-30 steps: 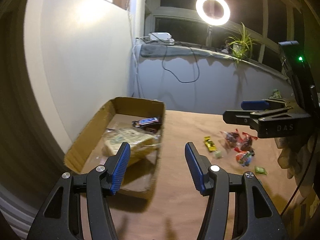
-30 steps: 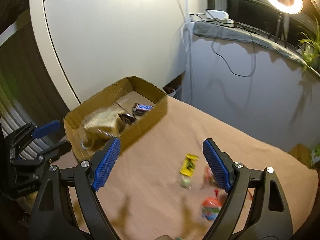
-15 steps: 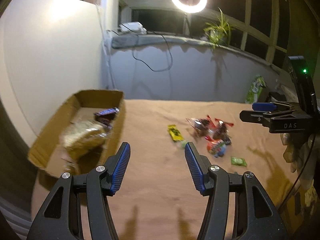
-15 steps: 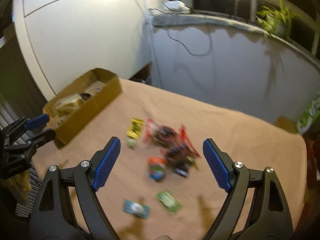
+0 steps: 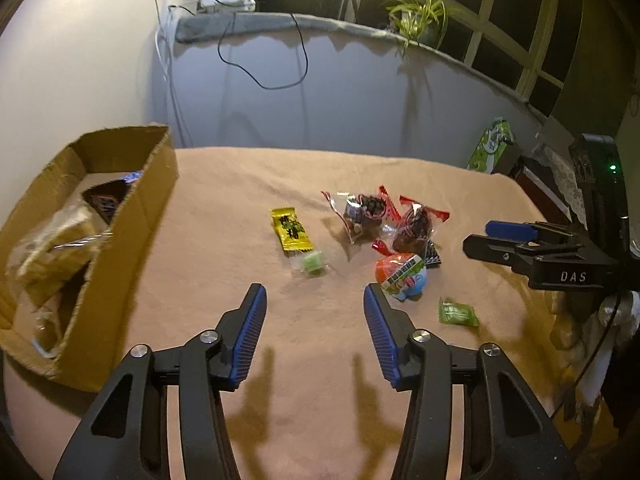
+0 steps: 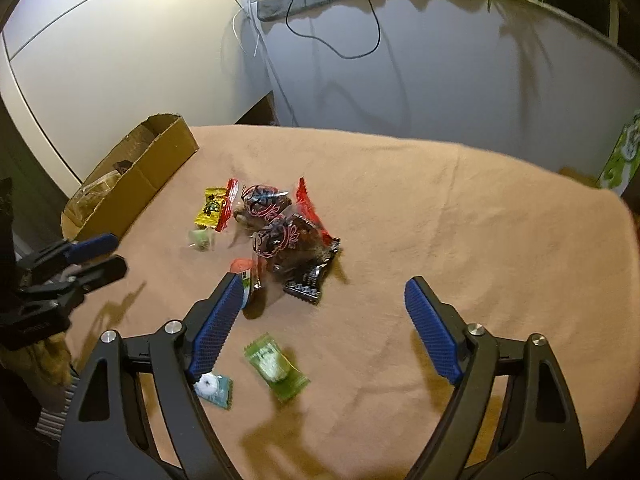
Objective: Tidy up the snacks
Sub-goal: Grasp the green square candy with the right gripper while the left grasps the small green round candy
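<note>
Snacks: a loose cluster mid-counter (image 5: 224, 184); yellow packet (image 5: 291, 233), pale green candy (image 5: 314, 262), two red-trimmed bags (image 5: 384, 220), round orange-and-blue pack (image 5: 401, 277), green sachet (image 5: 458, 313).
Box: cardboard box (image 5: 132, 232) at the counter's left edge, some snacks already inside.
Left gripper (image 5: 315, 312): jaws closing, nothing between them, short of the green candy.
Right gripper (image 6: 320, 316): jaws closing, wide apart, empty, over the green sachet (image 6: 277, 366) and a teal mint (image 6: 213, 388).
Doing it well: take one packet at a time, probably the nearest; straddle it squarely, press low, then close.
Hedge: motion blur hides the printing.
</note>
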